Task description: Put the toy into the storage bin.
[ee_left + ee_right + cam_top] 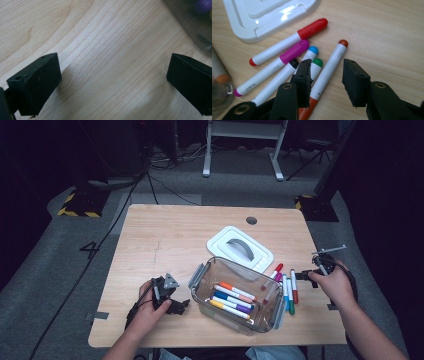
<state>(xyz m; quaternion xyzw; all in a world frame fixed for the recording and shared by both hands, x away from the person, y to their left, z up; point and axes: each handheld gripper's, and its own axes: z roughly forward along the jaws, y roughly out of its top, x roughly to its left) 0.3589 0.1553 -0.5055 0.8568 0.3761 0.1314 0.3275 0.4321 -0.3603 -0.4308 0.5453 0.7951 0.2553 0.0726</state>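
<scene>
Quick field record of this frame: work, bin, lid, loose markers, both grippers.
work: putting markers into a clear bin
bin: open, on the table, holds several markers
lid: white, grey handle, flat on the table behind the bin
loose markers: on the table right of the bin; red, magenta, blue, green and brown caps seen
right gripper: jaws open, straddling the brown-capped marker, not pressing on it
left gripper: jaws open over bare wood, left of the bin

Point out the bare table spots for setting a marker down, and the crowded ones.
Bare: the table left of and behind the white lid. Crowded: between the clear container and right gripper, where loose markers lie.
</scene>
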